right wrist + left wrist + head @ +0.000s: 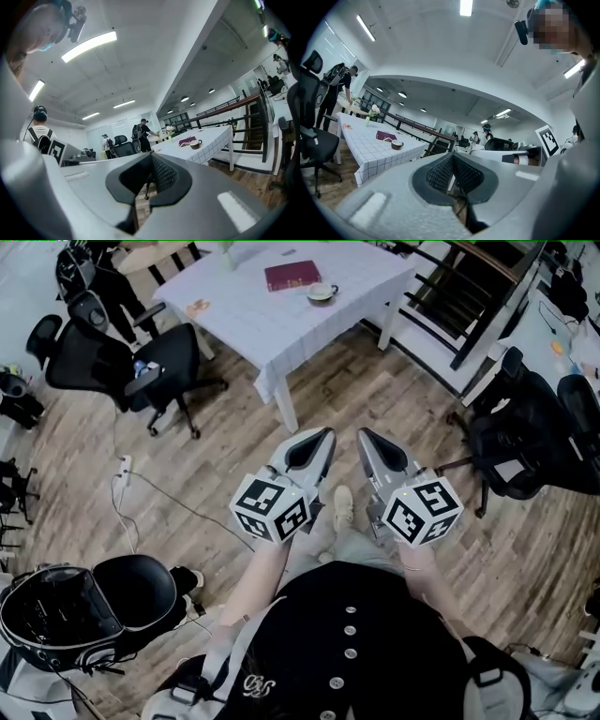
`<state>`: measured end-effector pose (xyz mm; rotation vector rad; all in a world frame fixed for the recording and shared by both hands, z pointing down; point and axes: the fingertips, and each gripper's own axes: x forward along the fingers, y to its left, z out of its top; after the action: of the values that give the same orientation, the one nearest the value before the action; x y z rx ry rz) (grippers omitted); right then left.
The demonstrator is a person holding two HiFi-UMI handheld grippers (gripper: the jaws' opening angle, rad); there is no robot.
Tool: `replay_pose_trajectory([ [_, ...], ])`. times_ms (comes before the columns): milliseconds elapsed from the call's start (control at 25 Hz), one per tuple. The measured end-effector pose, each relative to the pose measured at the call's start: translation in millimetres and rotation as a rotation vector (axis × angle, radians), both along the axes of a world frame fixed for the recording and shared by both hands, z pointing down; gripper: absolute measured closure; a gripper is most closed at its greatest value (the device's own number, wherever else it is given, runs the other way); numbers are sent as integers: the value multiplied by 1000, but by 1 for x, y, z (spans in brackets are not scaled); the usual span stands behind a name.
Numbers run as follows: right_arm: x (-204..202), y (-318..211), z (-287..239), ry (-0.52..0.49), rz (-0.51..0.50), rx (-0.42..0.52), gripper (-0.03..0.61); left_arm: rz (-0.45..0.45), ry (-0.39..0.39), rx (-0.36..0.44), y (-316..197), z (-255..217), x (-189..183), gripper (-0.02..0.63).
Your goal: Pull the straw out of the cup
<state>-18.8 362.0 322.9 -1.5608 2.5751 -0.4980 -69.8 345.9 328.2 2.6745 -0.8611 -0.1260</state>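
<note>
A small cup (322,292) stands on the white checked table (272,329) far ahead of me, beside a dark red book (292,276). The cup (397,145) also shows in the left gripper view and, small, as the cup (195,144) in the right gripper view. No straw can be made out at this distance. My left gripper (322,435) and right gripper (367,437) are held side by side at waist height over the wooden floor, well short of the table. Both point level towards the table. Each has its jaws together with nothing between them, left gripper (452,157) and right gripper (151,157).
Black office chairs stand left of the table (169,362) and at the right (516,442). A black helmet-like case (89,606) lies on the floor at lower left, with a cable and power strip (122,474) nearby. A dark railing (469,296) runs behind the table. People stand in the distance (139,131).
</note>
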Motion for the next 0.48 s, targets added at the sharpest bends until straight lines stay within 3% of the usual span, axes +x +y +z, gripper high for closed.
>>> replay_pose_trajectory([
  [480,38,-153,-13,-44,-46,7,580,-17,-15,-9,-149,-9,42,612],
])
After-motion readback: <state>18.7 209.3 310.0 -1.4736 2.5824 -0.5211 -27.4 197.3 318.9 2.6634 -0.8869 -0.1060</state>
